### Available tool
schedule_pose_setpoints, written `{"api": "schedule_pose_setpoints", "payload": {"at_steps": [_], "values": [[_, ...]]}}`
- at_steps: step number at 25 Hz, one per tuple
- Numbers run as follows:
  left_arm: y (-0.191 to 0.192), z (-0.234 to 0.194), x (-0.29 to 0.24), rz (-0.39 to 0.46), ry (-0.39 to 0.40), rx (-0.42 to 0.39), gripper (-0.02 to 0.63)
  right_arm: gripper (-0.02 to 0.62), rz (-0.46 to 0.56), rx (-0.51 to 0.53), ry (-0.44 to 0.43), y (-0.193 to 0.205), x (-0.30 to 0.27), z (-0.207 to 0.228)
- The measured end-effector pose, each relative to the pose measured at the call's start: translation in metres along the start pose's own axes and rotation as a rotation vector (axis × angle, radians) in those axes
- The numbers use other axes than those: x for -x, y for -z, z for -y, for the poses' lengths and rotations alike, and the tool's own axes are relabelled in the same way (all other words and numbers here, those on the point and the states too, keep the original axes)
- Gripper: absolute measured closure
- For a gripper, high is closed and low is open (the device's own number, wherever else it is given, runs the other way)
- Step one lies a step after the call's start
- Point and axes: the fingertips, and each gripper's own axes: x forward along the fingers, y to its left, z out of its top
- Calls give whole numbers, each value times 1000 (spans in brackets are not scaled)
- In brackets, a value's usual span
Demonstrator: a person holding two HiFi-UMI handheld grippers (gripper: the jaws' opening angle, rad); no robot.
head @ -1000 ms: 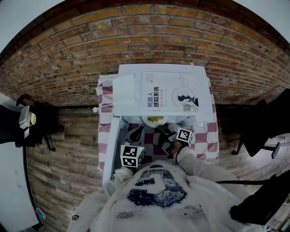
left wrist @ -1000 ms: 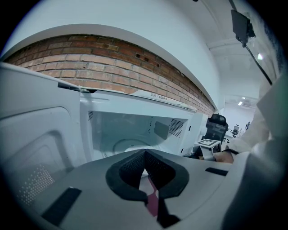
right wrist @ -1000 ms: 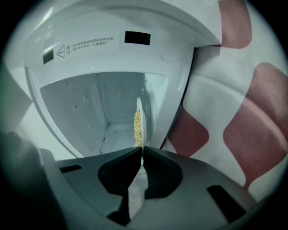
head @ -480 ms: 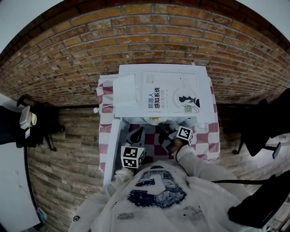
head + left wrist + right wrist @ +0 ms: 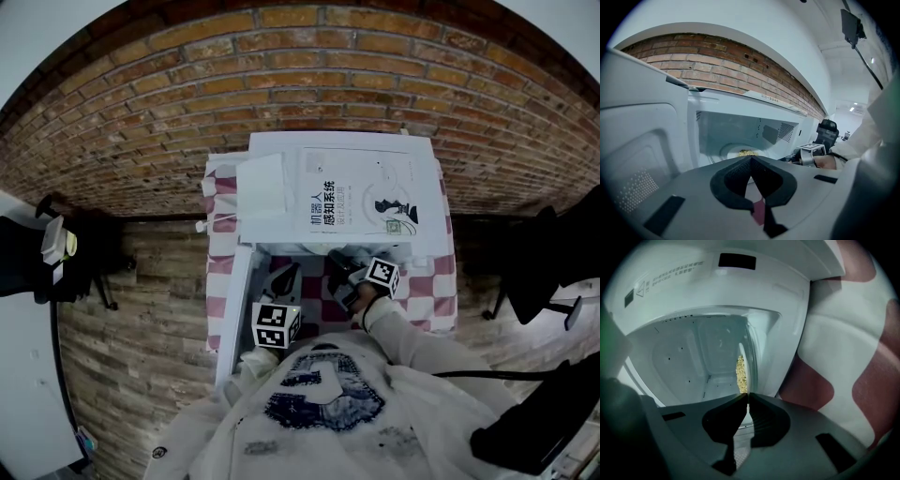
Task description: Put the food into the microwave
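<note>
The white microwave stands open, and its door swings out to the left. A white plate with yellow food is inside the cavity, on the turntable. In the right gripper view the plate shows edge-on with the food beside it. My right gripper is shut on the plate's rim at the cavity mouth. My left gripper is shut on nothing and hangs in front of the opening, near the door. In the head view the microwave's top hides the plate.
A booklet and a white sheet lie on the microwave's top. The table has a red and white checked cloth. A brick wall is right behind it. Black chairs stand at the right and a dark stand at the left.
My right gripper has pushed the plate of food forward, from in front of the microwave into its cavity. The plate has gone out of the head view. My left gripper has hardly moved.
</note>
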Motion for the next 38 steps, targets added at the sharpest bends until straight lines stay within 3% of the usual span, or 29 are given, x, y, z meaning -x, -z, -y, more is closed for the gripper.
{"api": "schedule_pose_setpoints", "payload": {"at_steps": [19,34,38], "values": [[0,21,13,7,34,-23,598,569,19,32,-6,11,26,-12],[-18,38,30,35,36,-59,598,571,-24,368,-33,34,80,-68],[-29,41,41,50,15,-74,598,578,-1,635,30,45,97,-83]]}}
